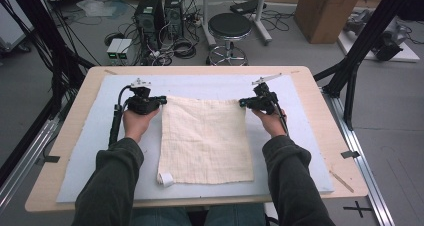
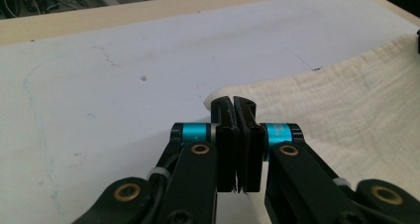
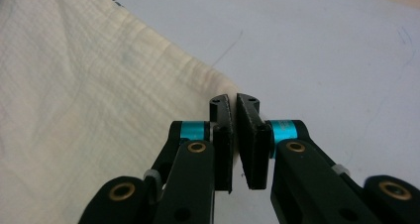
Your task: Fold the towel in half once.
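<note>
1. At the far left of the high view, a dark tangle of cables hangs beside the pale wooden table [image 1: 70, 151], which carries a light blue-grey foam mat [image 1: 200, 86] over most of its top.
2. The person's left hand [image 1: 136, 123], in a dark olive sleeve, holds the left gripper [image 1: 161, 100], a black two-jaw tong with turquoise bands. Its jaws are clenched on the far left corner of the cloth; in the left gripper view [image 2: 233, 105] the corner sits pinched between the pads.
3. The cream waffle-weave square cloth [image 1: 205, 138] lies flat and spread in the middle of the mat, between the two hands. Its near left corner is curled into a small roll.
4. The right hand [image 1: 270, 121] holds the right gripper [image 1: 241, 103], a matching black tong, clamped on the far right corner of the cloth; the right gripper view [image 3: 233, 102] shows the fabric's edge running into the closed jaws.
5. Judging by this, both far corners are secured, so the pick-up is done; the fold or lift itself seems not yet made, as the cloth is unfolded.
6. Containers: a brown cardboard box [image 1: 325, 11] stands on the floor beyond the table, at the right. I cannot tell what is in it.
</note>
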